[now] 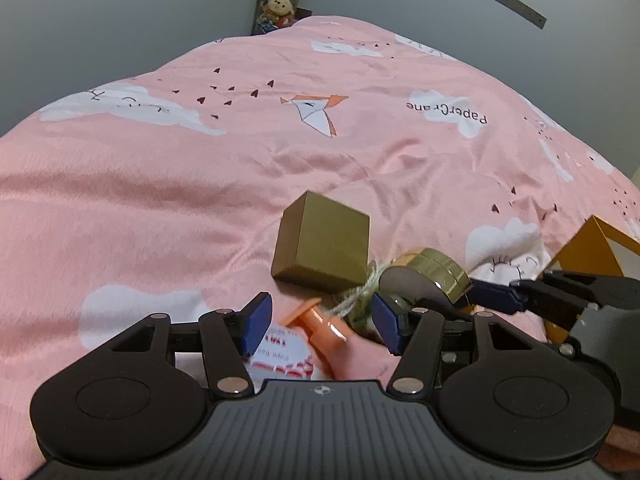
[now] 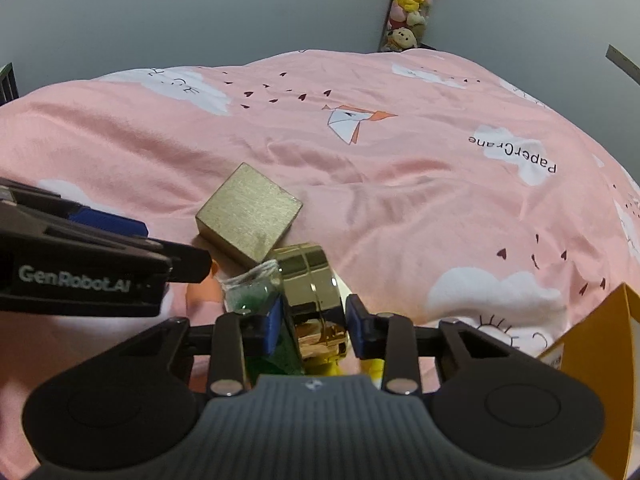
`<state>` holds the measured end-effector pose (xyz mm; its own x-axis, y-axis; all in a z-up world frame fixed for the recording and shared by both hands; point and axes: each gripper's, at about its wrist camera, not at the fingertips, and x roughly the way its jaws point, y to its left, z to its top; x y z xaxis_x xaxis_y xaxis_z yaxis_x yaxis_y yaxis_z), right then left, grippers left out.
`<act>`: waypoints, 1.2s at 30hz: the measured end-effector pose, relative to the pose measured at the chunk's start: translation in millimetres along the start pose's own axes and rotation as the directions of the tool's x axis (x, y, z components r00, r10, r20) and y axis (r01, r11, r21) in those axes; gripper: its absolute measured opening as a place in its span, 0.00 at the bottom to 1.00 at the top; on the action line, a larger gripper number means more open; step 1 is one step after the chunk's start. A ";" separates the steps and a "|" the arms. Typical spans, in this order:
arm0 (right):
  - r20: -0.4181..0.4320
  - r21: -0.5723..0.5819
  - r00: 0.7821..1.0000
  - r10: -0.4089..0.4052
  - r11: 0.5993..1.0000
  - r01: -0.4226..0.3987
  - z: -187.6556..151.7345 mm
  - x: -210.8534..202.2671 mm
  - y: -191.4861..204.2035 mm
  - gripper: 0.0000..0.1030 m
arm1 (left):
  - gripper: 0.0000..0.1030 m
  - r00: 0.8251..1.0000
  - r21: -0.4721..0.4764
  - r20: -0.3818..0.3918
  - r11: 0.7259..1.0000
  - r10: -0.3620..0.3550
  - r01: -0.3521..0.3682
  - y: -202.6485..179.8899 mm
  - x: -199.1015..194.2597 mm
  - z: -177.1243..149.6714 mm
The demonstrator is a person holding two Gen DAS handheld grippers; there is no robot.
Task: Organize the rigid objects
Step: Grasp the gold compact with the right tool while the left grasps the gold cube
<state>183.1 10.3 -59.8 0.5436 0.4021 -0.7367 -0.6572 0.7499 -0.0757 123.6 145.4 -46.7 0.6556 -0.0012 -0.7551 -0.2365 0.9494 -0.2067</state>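
Observation:
On the pink bedspread (image 1: 160, 200) lie a gold cube box (image 1: 324, 248) (image 2: 248, 214), a round gold tin (image 1: 436, 270) (image 2: 312, 280) and a small glass bottle (image 2: 252, 292) of green bits tied with twine. My right gripper (image 2: 314, 326) is shut on the gold tin, a blue pad against each side. My left gripper (image 1: 320, 326) stands open around an orange pump-top bottle (image 1: 320, 322), its pads not touching it. One of the right gripper's blue fingers (image 1: 496, 298) shows just right of the tin.
An open orange cardboard box (image 1: 592, 248) (image 2: 600, 360) stands at the right edge. A white and red packet (image 1: 280, 356) lies under the left gripper. Something yellow (image 2: 372, 364) sits below the tin. Grey walls and a column of plush toys (image 2: 408, 4) lie beyond the bed.

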 end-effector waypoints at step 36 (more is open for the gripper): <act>-0.065 0.206 0.998 -0.007 0.978 0.020 22.6 30.4 -50.5 0.28 | 0.75 0.975 -0.348 -0.071 0.921 -0.211 0.174 43.0 101.0 21.3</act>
<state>244.6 -3.5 -63.2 0.5133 0.3621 -0.7781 -0.5245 0.8500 0.0496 195.0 192.8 -118.6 0.6385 -0.2237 -0.7364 -0.3531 0.7650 -0.5386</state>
